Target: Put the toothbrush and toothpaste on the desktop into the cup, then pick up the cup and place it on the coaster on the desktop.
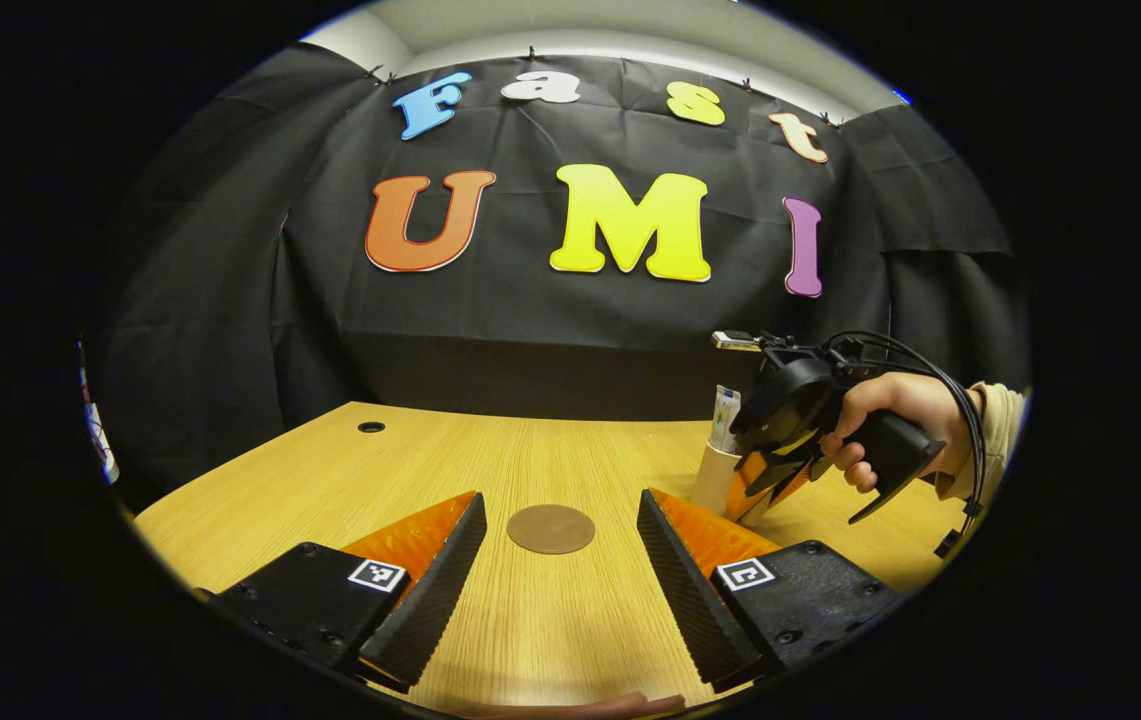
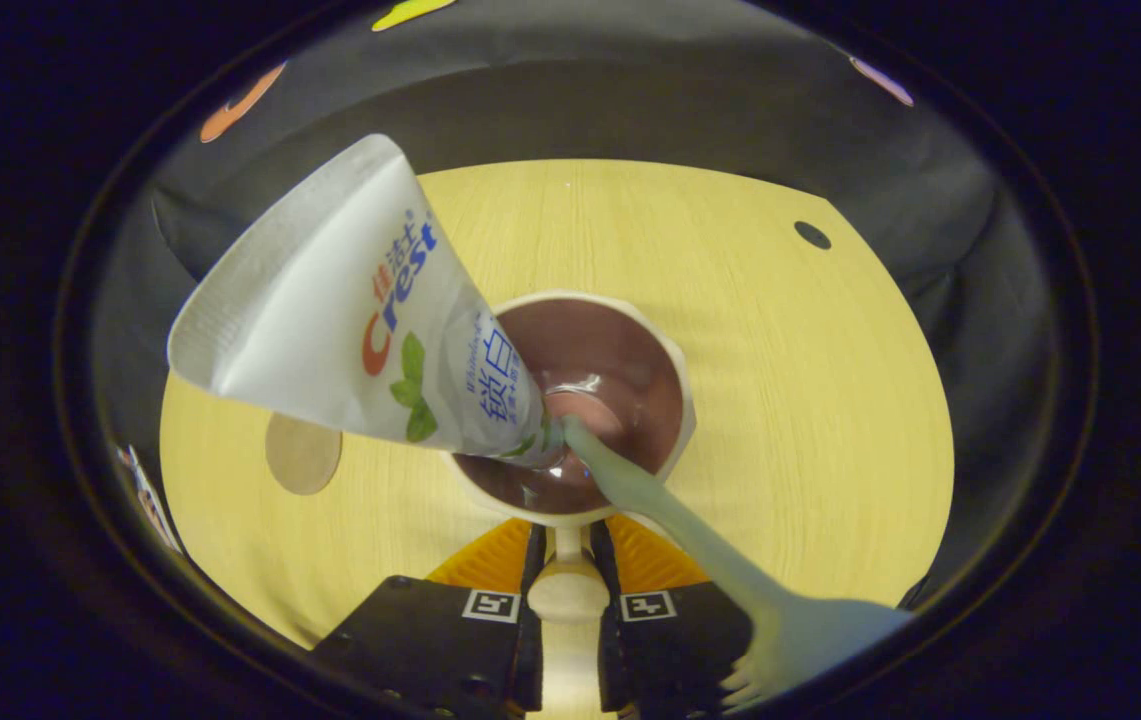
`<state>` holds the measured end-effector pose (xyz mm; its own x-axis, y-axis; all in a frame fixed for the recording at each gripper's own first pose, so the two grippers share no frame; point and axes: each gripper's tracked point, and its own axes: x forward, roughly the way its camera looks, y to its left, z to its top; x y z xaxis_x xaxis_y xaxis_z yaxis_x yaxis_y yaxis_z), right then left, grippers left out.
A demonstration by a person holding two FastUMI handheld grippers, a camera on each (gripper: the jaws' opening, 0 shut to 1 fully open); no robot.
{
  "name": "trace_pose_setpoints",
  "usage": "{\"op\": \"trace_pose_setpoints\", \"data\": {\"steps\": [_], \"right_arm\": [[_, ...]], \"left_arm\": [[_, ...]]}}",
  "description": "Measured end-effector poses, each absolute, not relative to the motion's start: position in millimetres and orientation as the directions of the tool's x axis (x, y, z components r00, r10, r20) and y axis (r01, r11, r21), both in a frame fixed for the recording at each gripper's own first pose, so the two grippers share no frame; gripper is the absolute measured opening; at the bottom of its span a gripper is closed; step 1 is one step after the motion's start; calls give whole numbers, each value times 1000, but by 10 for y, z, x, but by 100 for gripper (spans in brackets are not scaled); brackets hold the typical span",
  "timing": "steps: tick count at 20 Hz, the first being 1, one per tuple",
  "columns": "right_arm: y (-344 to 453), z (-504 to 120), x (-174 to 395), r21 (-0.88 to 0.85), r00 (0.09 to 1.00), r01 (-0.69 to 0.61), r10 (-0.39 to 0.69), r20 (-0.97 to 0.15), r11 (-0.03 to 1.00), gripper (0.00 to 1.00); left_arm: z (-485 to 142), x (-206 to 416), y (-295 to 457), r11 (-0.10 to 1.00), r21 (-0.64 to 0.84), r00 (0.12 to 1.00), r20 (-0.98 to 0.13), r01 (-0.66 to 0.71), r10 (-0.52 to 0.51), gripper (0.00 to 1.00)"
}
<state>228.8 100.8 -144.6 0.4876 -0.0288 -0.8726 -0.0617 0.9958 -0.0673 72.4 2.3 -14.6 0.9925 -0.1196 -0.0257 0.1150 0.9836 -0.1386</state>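
Observation:
A pale cup (image 2: 665, 345) with a dark inside holds the white toothpaste tube (image 2: 350, 320) and the pale green toothbrush (image 2: 690, 540), both leaning out over its rim. My right gripper (image 2: 568, 545) is shut on the cup's handle (image 2: 568, 590). In the left gripper view the same cup (image 1: 713, 480) stands at the right of the table with the tube (image 1: 725, 415) sticking up, and a hand holds the right gripper (image 1: 765, 480) against it. My left gripper (image 1: 560, 497) is open just above the table, and the round brown coaster (image 1: 550, 528) lies ahead between its fingers.
The wooden table (image 1: 490, 460) has a small cable hole (image 1: 371, 427) at its far left. The coaster (image 2: 303, 453) lies left of the cup in the right gripper view. The black cloth wall closes the back.

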Motion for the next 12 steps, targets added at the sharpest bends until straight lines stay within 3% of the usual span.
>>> {"op": "trace_pose_setpoints", "data": {"steps": [6,12], "right_arm": [[1047,-1405,2418,-91,564,-147,8,-826,985,21],[1146,-1430,2441,-97,544,-315,95,-834,944,22]], "left_arm": [[-292,731,130,985,-150,995,-38,89,-95,97],[-371,700,312,988,-145,997,-48,55,-62,97]]}}
